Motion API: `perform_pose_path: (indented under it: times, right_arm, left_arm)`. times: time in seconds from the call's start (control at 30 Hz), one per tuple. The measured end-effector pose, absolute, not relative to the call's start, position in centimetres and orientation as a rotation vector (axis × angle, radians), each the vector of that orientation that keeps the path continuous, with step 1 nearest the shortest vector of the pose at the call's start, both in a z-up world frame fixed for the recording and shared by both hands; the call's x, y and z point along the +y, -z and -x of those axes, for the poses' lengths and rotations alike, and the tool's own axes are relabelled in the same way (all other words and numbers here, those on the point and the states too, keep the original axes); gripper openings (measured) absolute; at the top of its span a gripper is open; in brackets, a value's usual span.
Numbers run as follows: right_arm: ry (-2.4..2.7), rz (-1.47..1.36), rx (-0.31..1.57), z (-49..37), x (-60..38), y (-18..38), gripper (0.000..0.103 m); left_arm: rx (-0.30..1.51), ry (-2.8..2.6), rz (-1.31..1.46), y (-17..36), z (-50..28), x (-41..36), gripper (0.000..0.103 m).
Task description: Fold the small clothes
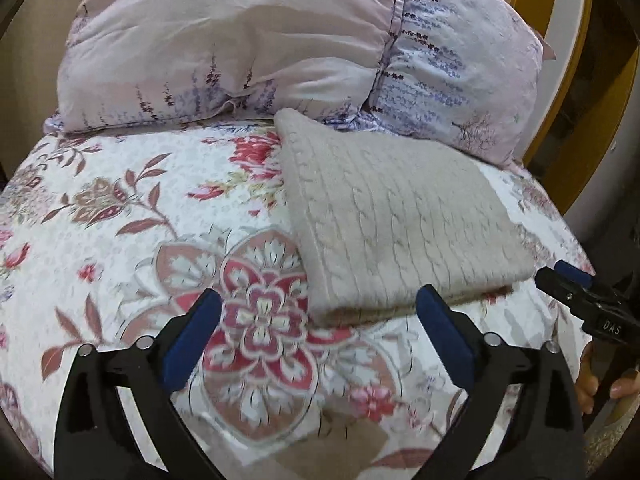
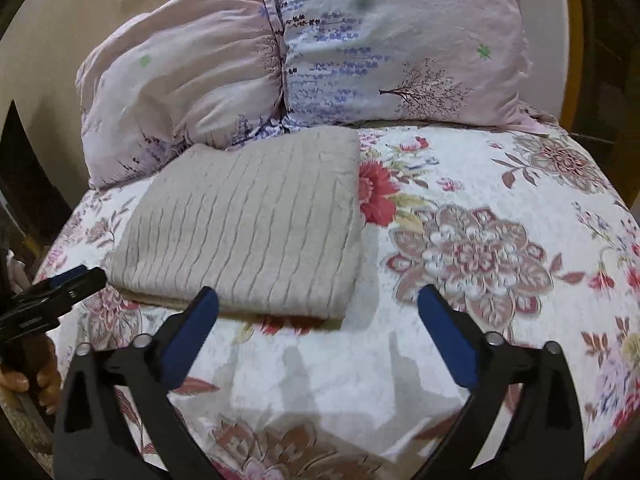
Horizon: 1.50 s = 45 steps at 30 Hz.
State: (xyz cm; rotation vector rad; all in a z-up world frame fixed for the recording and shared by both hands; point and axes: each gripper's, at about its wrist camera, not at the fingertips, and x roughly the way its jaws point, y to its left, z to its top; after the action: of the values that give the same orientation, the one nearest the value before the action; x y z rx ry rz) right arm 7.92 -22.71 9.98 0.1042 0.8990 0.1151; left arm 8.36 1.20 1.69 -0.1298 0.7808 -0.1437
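A beige cable-knit garment (image 1: 396, 216) lies folded into a neat rectangle on the floral bedspread (image 1: 120, 240); it also shows in the right wrist view (image 2: 248, 220). My left gripper (image 1: 318, 304) is open and empty, just in front of the garment's near edge. My right gripper (image 2: 318, 300) is open and empty, at the garment's near right corner. Each gripper shows at the edge of the other's view: the right gripper (image 1: 576, 292), the left gripper (image 2: 60, 288).
Two pale lilac printed pillows (image 1: 248, 40) stand against the headboard behind the garment, also in the right wrist view (image 2: 360, 40). A yellow wooden bed frame (image 1: 568, 80) runs at the right. The bedspread (image 2: 500, 220) stretches to the right of the garment.
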Motion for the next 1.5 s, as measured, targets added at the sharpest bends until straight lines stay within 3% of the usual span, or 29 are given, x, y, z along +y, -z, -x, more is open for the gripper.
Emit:
perform_pose_path:
  times: [0.43,1.5]
  right_arm:
    - [-0.029,-0.016,1.034,-7.2,-19.9,-5.8,0.101]
    - [0.005,0.003,1.084,-7.7,-19.8,-5.4,0.101]
  left_arm:
    - [0.910,0.036,0.036,1.6,-8.2,-1.1,0.102]
    - [0.990,-0.003,-0.032,2.0,-9.0,-1.7,0.102]
